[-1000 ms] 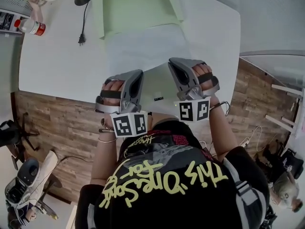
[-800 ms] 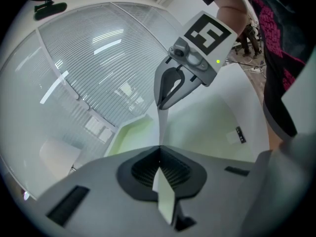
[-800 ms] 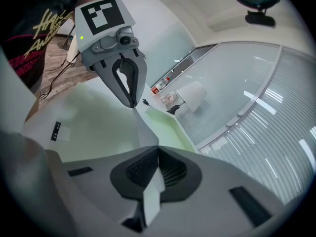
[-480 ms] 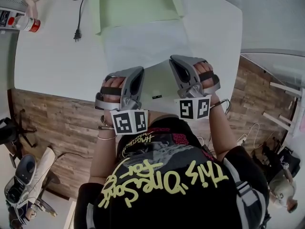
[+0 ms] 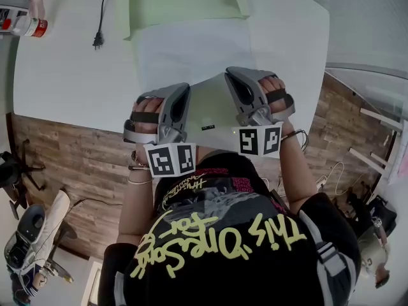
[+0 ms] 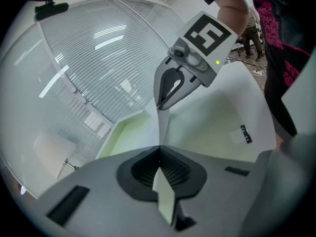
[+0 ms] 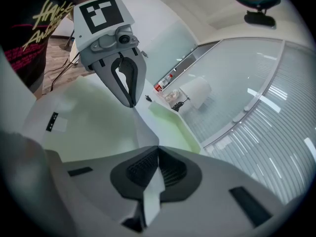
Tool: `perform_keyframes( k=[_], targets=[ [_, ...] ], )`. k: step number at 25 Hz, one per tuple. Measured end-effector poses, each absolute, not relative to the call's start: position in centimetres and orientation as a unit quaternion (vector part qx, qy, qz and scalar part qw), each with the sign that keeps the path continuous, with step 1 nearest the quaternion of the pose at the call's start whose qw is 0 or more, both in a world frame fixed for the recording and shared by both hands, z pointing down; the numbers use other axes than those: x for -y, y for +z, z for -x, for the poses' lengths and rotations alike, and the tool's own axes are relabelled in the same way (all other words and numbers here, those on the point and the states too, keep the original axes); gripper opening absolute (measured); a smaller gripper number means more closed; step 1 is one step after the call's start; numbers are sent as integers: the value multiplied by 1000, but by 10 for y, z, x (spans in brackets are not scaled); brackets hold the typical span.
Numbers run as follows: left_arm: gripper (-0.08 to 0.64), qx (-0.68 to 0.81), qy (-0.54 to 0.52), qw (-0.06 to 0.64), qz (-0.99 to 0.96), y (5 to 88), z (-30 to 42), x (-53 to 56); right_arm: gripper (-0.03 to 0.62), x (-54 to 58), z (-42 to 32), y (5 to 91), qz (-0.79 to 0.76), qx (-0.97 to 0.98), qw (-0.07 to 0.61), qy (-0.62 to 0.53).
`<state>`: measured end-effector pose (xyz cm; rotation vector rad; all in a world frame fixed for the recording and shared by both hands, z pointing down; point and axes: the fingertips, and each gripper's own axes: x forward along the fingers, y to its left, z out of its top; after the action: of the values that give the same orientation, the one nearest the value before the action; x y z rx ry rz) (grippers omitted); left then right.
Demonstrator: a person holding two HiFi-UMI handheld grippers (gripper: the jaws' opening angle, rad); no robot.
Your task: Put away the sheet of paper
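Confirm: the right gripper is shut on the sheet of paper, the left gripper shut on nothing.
Wrong: the left gripper is also shut on the sheet of paper, as the left gripper view shows. The right gripper holds it as stated.

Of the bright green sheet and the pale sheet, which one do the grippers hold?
The pale sheet, marked by a small black label: left gripper and right gripper are shut on it. The green sheet lies flat farther away.

Sheet of paper (image 5: 207,110) spans left gripper (image 6: 159,157) to right gripper (image 7: 157,164), above table (image 5: 70,88) near edge — folder (image 5: 178,5) behind; bottle (image 5: 29,25), plug (image 5: 97,41) far left.
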<state>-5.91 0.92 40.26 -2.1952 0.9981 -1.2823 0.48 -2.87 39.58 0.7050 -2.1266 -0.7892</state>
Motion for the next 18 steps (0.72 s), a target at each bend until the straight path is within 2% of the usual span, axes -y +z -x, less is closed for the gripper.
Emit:
perform_keyframes(
  k=[18],
  targets=[
    [6, -359, -468, 193, 784, 410, 64, 1, 8, 42, 2, 400, -260, 838, 368, -308]
  ],
)
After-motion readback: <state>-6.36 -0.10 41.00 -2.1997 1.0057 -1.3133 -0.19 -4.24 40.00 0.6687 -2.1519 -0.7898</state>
